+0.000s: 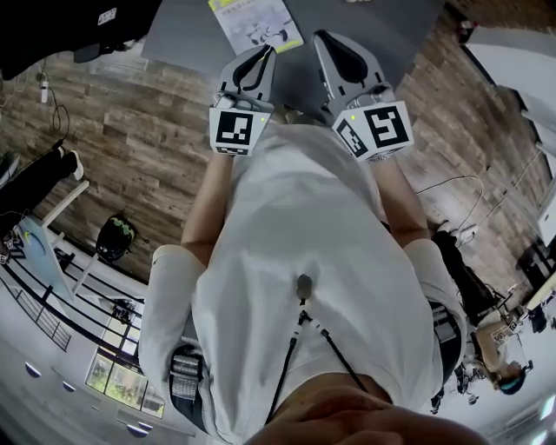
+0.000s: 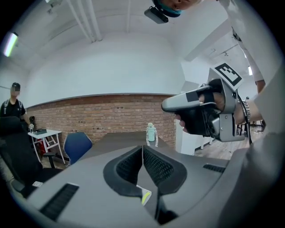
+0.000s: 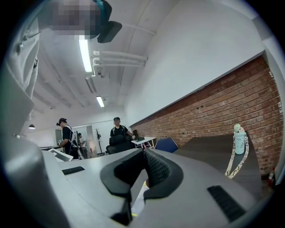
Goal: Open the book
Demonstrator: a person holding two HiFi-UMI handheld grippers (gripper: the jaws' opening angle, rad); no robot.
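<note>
Grey tabletop [image 1: 174, 35] at frame top carries the shut book [image 1: 256, 22]; mint bottle [image 2: 152, 133]: contents unreadable. Left gripper [image 2: 142, 148] and right gripper [image 3: 143, 151] fingers clenched on nothing.

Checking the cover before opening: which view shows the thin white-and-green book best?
The head view: the thin white book with a yellow-green edge lies cover-up on the dark grey table. Both gripper views catch only a sliver below their jaws.
</note>
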